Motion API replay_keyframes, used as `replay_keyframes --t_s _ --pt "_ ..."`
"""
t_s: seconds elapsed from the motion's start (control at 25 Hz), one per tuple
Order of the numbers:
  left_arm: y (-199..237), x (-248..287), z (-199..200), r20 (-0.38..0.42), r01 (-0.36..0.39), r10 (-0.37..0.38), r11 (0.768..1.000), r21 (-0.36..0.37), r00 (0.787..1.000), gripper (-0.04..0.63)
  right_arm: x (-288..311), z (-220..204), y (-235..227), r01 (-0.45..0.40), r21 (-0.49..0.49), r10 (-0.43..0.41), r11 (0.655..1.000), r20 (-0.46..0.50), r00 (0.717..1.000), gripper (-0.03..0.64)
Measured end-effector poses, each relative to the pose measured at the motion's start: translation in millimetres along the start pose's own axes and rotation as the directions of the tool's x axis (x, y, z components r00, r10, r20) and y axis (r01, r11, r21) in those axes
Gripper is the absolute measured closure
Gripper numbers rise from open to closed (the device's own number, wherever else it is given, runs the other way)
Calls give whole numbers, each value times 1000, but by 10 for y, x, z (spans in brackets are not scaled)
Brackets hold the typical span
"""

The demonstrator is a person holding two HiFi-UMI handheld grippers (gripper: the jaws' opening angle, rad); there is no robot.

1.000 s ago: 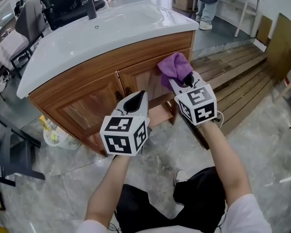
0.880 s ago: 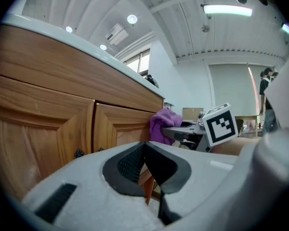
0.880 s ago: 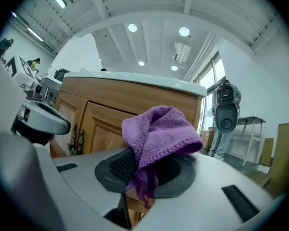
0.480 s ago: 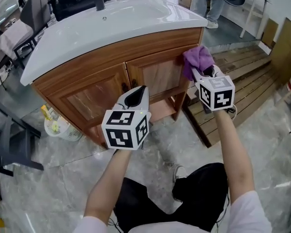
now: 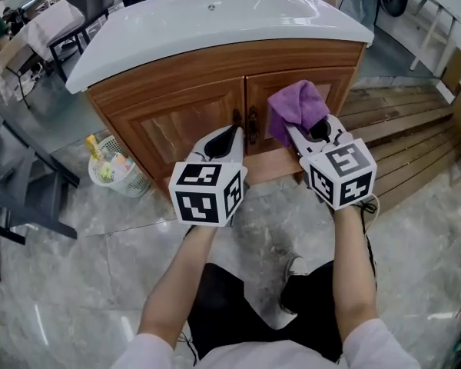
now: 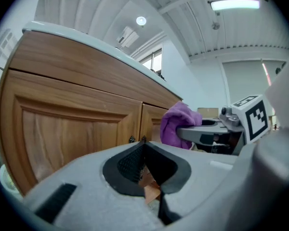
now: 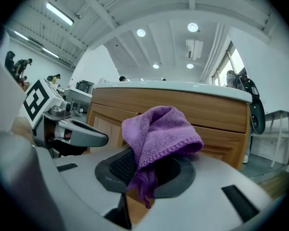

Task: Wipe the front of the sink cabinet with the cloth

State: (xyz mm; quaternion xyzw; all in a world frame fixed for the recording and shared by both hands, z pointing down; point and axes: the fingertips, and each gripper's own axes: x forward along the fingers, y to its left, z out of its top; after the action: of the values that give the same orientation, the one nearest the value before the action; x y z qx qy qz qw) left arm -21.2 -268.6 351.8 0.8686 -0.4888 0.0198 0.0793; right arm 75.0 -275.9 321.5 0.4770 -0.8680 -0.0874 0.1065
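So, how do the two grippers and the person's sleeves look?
Both the left gripper and the right gripper have pale grey bodies, black ribbed pads, and a white cube with black square markers. The person wears short white sleeves.

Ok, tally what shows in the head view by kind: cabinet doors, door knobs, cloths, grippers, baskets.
Cabinet doors: 2
Door knobs: 2
Purple cloth: 1
Grippers: 2
Basket: 1
Total: 8
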Motion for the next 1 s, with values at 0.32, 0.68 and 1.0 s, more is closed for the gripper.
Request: replay_keyframes --t_s 0.32,0.68,1.0 --pt "660 -609 -116 9 -165 166 986 -8 986 591 392 210 1261 -237 41 233 971 87 969 545" --pt "1371 -1338 -360 -16 -359 359 933 -19 933 591 823 285 2291 -413 35 407 910 115 906 543" --pt "1764 -1808 -545 -41 -477 476 879 -11 878 591 1229 196 2975 -494 11 489 870 124 864 543"
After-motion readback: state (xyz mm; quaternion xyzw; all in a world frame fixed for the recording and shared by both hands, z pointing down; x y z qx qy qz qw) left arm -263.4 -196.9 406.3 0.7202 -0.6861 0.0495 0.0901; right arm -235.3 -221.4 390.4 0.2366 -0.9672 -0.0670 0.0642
